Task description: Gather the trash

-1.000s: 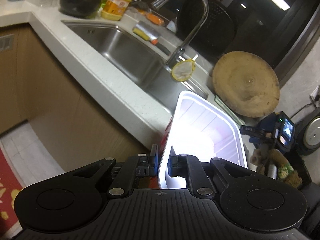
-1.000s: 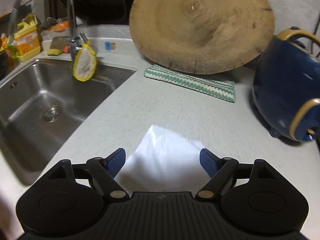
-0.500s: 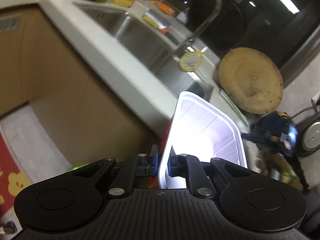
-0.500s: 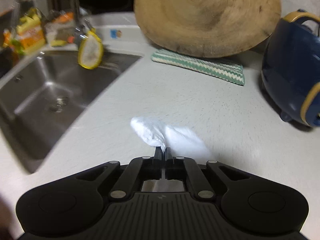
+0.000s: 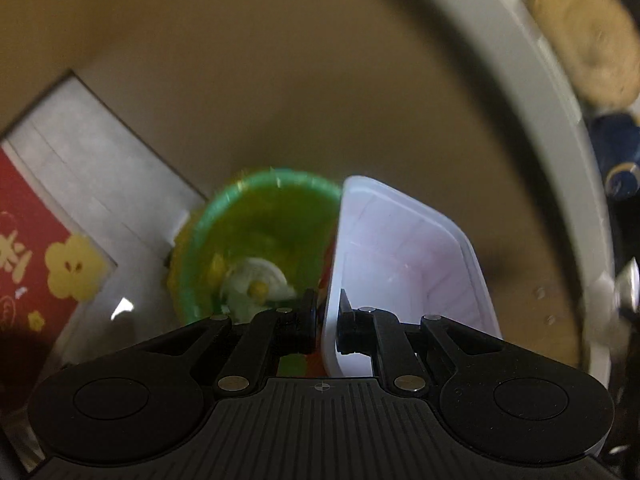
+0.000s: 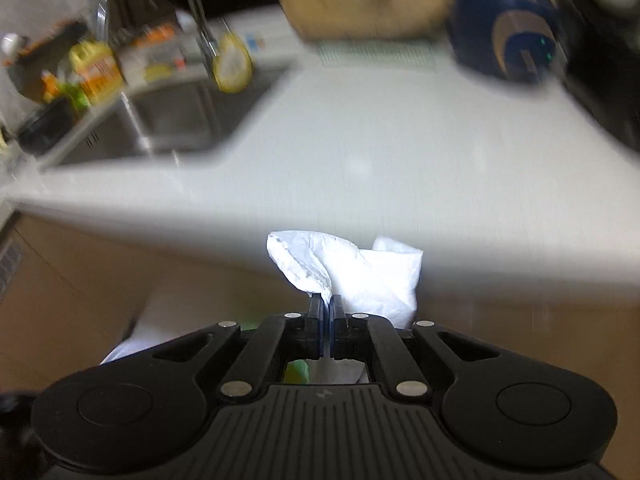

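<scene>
Desk (image 6: 360, 168): front edge, no trash seen on its blurred top.
Bin (image 5: 256, 208): green, on floor, some waste inside.
Tray (image 5: 404, 256): white, clamped by left hand-held gripper (image 5: 326, 320), beside bin; undumped.
Tissue (image 6: 360, 272): pinched by right hand-held gripper (image 6: 326, 320), off desk's front edge; undropped.

white countertop (image 6: 360, 168), steel sink (image 6: 168, 120), wooden cabinet front (image 5: 240, 80), grey floor tiles (image 5: 100, 184)

The bin (image 5: 256, 240) stands on the floor (image 5: 100, 184) left of the tray (image 5: 404, 256); the sink (image 6: 168, 120) lies left of the countertop (image 6: 360, 152).
</scene>
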The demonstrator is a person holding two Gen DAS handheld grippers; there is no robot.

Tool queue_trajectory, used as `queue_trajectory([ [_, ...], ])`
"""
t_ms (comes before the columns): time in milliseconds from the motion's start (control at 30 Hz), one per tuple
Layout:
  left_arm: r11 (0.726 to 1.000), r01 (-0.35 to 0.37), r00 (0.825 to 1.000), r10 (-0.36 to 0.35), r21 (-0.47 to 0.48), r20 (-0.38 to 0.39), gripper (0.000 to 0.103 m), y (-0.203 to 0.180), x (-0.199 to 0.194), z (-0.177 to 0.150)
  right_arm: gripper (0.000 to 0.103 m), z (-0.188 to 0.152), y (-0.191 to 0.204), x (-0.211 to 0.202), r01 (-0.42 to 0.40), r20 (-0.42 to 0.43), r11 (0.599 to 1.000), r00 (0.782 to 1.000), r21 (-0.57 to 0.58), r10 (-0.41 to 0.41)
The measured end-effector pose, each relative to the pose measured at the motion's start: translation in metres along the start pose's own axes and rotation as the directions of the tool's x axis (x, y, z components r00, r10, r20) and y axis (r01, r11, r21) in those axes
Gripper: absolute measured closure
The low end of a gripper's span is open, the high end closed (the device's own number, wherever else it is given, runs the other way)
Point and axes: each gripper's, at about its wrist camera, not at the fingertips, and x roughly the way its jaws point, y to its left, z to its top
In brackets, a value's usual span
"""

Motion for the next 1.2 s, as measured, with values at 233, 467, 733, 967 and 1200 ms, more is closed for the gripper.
queue_trajectory([
  [233,0.991,-0.115,0.991,0.119,0.07,-0.058,0.083,0.015,0.152,0.008,0.1,-0.081,0.005,0.031,0.085,-0.232,0.996,0.97,0.038,-0.074],
  [467,0.969,-0.172,0.973,0.196,0.179,-0.124,0.064,0.037,0.249,-0.014,0.1,-0.111,0.025,0.136,-0.001,-0.335,1.0,0.942,-0.029,-0.009],
  [733,0.994,-0.052,0.996,0.058,0.096,-0.065,0.065,0.064,0.196,-0.018,0.1,-0.123,0.09,0.277,-0.236,-0.47,0.97,0.851,0.06,0.236],
  [967,0.995,-0.073,0.996,0.069,0.068,0.061,0.065,0.056,0.137,-0.008,0.08,-0.144,0.105,0.338,-0.185,-0.593,0.979,0.779,0.09,0.202],
  [1200,0.96,-0.035,0.986,-0.013,0.278,0.169,0.065,-0.026,0.035,-0.009,0.058,-0.102,0.068,0.217,-0.161,-0.39,0.974,0.896,0.16,0.212],
])
